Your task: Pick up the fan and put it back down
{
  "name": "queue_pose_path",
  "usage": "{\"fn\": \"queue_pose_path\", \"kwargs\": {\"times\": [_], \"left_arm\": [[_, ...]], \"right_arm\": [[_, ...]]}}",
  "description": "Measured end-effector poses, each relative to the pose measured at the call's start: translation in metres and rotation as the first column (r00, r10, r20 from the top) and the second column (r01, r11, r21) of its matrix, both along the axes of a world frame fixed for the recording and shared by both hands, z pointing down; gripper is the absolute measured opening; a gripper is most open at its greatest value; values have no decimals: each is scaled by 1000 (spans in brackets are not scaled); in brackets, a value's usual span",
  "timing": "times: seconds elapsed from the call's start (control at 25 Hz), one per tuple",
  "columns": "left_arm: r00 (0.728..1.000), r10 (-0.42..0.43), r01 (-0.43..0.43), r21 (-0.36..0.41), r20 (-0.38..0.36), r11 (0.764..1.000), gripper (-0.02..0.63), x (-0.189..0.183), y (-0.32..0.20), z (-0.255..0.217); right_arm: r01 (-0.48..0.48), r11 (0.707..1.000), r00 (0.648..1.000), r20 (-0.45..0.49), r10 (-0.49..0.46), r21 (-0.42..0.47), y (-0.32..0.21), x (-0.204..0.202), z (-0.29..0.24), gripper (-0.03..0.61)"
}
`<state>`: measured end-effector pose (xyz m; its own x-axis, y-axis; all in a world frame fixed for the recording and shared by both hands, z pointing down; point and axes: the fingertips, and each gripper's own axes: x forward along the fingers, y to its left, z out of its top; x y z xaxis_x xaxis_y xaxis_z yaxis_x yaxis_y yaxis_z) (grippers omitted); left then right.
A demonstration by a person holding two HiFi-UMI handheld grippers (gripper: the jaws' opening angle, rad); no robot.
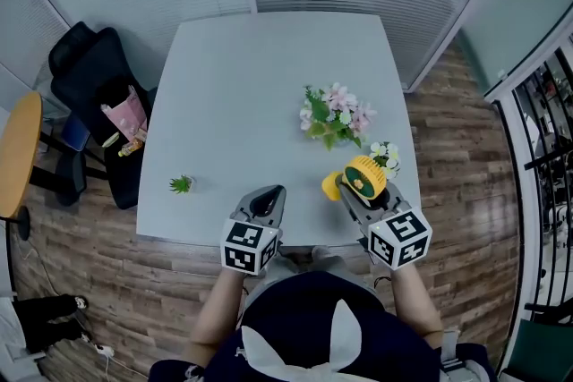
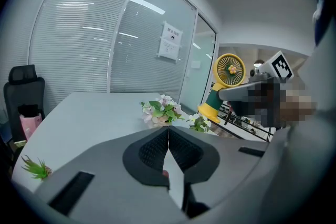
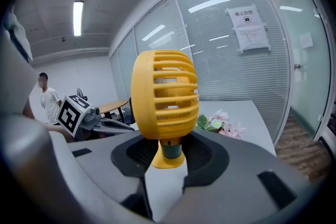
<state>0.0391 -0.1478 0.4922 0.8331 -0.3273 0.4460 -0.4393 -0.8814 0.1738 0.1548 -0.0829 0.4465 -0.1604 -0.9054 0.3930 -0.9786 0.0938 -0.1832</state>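
Grey table by glass walls, right gripper clamped on stem of yellow fan, left gripper closed, empty.

Head view: I'm looking steeply down over the bench.
Left gripper view: I'm looking low across it.
Right gripper view: I'm sitting close behind the fan.
Shared: the flowers.

Even bright indoor light, glowing ceiling strip light, soft shadows, fisheye-bent edges, dark corners
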Motion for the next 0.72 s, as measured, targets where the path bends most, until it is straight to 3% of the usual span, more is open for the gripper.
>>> {"fn": "queue_pose_path", "kwargs": {"times": [0.36,0.72], "left_arm": [[999,-35,35,-10,6,999,20,-14,2,2],[994,-104,105,-22,28,994,21,-38,4,10]], "right_arm": [[10,1000,999,-40,-11,-26,3,-4,9,143],[116,991,992,-34,-118,-60,-3,-37,33,144]]}}
